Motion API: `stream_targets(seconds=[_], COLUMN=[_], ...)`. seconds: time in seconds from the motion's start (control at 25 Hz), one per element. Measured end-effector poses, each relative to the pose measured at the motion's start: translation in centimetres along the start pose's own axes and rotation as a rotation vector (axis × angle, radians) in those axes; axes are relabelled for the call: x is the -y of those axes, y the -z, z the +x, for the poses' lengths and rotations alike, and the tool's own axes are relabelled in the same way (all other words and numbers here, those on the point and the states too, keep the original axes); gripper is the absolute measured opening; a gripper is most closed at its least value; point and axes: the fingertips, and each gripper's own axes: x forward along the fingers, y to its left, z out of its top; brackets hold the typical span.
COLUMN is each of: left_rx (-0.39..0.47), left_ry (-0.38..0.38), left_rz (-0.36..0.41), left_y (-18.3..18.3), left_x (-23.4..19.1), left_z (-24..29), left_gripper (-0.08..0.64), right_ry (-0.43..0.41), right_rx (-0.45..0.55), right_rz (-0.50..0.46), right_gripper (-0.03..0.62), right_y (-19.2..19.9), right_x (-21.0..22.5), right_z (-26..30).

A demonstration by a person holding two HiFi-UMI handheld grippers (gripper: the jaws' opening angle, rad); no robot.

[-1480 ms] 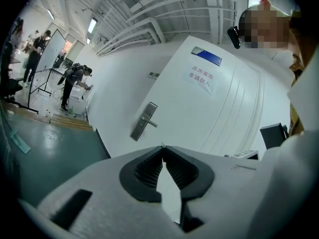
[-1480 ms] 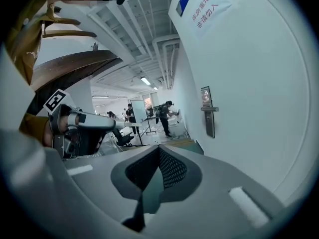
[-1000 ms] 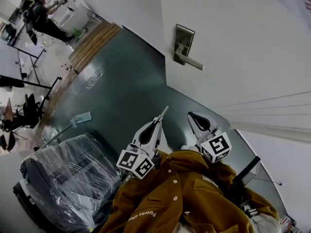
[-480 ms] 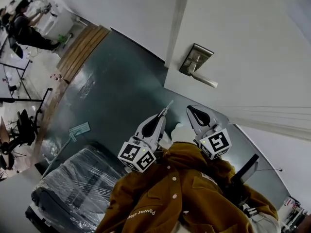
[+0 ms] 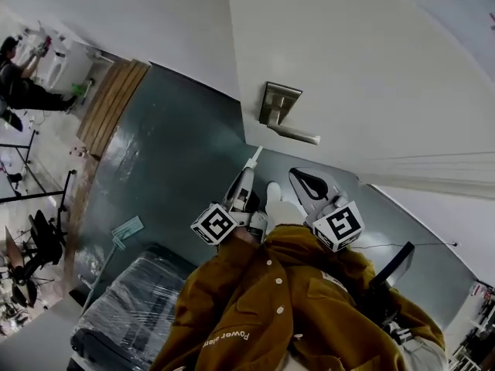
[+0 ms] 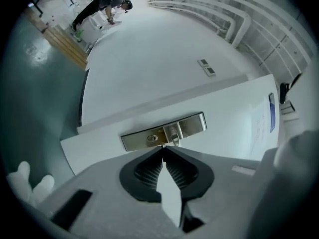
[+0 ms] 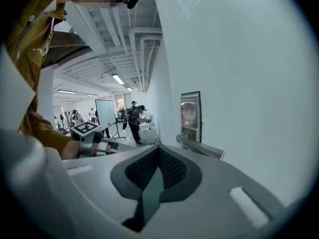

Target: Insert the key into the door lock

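A brushed-metal lock plate point(image 5: 275, 105) with a lever handle point(image 5: 300, 136) sits on the white door point(image 5: 363, 76). My left gripper point(image 5: 249, 168) is shut on a thin silver key point(image 5: 254, 156), whose tip points at the door just below the plate and stops a little short of it. In the left gripper view the shut jaws point(image 6: 163, 150) aim at the lock plate point(image 6: 192, 126), with its keyhole point(image 6: 151, 139) slightly left of the tip. My right gripper point(image 5: 300, 178) is shut with nothing visible in it and hangs lower, beside the lever handle point(image 7: 200, 147).
A plastic-wrapped chair point(image 5: 128, 311) stands at the lower left on the dark green floor point(image 5: 170, 168). A wooden strip point(image 5: 108, 107) borders the floor. People work at benches point(image 5: 19, 83) far off. My brown jacket sleeve point(image 5: 255, 300) fills the foreground.
My left gripper has risen with the key toward the lock plate. The head view has swung, so the plate now sits nearer the middle. The right gripper has barely shifted.
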Motion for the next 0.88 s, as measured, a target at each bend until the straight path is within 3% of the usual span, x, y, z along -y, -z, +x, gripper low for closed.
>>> stream_targets(seconds=[0.12,0.24,0.28,0.4,0.56,0.72,0.88], left_rx=[0.004,0.048,0.054,0.059,0.078,0.114,0.131], left_ry=[-0.024,0.068,0.075,0.069,0.087,0.073,0.091], left_rz=[-0.039,-0.222,-0.249,-0.213,-0.257,-0.2,-0.272], left_y=[0.2,0.9,1.0,1.1,1.4,0.5,0.9], left_x=[-1.0,0.0,0.0,-0.7,0.2,-0.9,-1.3], left_z=[2.4,5.1,5.8,7.4,8.7,9.0,9.8], left_gripper=[0.02,0.021,0.021,0.02,0.02,0.02,0.021], right_ry=[0.026,0.041,0.042,0.034,0.008,-0.011,-0.023], right_rx=[0.014,0.022,0.023,0.026,0.041,0.041,0.049], right_rz=[0.02,0.018,0.014,0.017,-0.031,-0.013,0.024], right_gripper=[0.006,0.006,0.006,0.006,0.006,0.006,0.006], right_y=[0.1,-0.1,-0.1,0.0,-0.4,-0.6,-0.5], right_x=[1.6,2.4,2.6,2.9,3.0,2.5,2.5], right_z=[-0.6,-1.3,-1.4,-1.9,-2.3,-2.2,-1.9])
